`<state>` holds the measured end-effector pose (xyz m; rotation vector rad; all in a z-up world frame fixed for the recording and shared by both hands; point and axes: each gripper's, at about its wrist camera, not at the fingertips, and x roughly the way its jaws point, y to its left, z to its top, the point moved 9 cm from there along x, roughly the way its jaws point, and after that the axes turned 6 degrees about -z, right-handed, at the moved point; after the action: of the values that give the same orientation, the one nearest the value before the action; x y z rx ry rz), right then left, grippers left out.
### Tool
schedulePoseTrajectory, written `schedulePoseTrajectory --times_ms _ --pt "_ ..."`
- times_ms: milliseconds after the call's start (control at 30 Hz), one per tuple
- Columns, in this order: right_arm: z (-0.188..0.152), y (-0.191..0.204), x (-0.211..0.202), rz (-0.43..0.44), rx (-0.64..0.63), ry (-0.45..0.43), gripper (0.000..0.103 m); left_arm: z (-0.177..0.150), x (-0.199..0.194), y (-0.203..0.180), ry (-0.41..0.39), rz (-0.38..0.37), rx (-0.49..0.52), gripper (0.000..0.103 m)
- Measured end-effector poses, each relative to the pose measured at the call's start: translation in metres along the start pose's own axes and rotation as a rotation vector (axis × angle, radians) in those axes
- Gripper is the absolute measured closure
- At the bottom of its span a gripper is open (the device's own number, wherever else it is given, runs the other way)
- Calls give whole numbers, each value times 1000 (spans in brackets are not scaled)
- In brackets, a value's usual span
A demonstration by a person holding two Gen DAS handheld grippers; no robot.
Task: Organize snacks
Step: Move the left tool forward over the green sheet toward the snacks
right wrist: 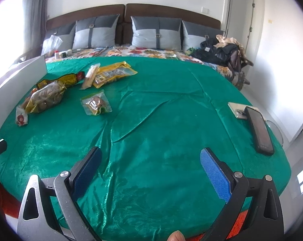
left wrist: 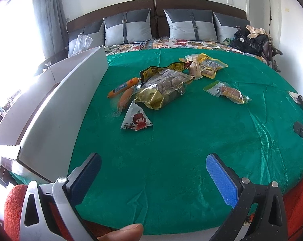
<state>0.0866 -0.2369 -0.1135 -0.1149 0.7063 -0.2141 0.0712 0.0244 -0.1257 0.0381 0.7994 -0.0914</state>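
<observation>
Snacks (left wrist: 165, 86) are scattered in a loose heap on the green cloth (left wrist: 171, 150) spread over the bed, nearer its left side and well ahead of both grippers. In the heap, two sausages (left wrist: 123, 87) are seen beside a gold bag (left wrist: 161, 92), with a small triangular packet (left wrist: 136, 118) lying nearest and a clear pouch (left wrist: 227, 91) a little apart to the right. A white box (left wrist: 51, 108) stands open just left of the heap, probably placed there so that the snacks can be dropped in with a short reach. The left gripper (left wrist: 153, 172) is held low over bare cloth, its fingers spread wide and empty; the right gripper (right wrist: 151, 168) is likewise wide and holds nothing. Nothing appears sorted yet, so the task is judged to be at its start. Only the left view shows the box wall at length and the sausages clearly; only the right view shows two phones (right wrist: 259, 128) lying at the cloth's right edge, clear of the snacks.
</observation>
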Motion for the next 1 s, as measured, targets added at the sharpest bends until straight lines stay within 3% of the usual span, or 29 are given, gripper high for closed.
schedulePoseTrajectory --times_ms 1000 --pt "-21 16 32 26 -46 114 3 -28 53 11 143 19 -47 0"
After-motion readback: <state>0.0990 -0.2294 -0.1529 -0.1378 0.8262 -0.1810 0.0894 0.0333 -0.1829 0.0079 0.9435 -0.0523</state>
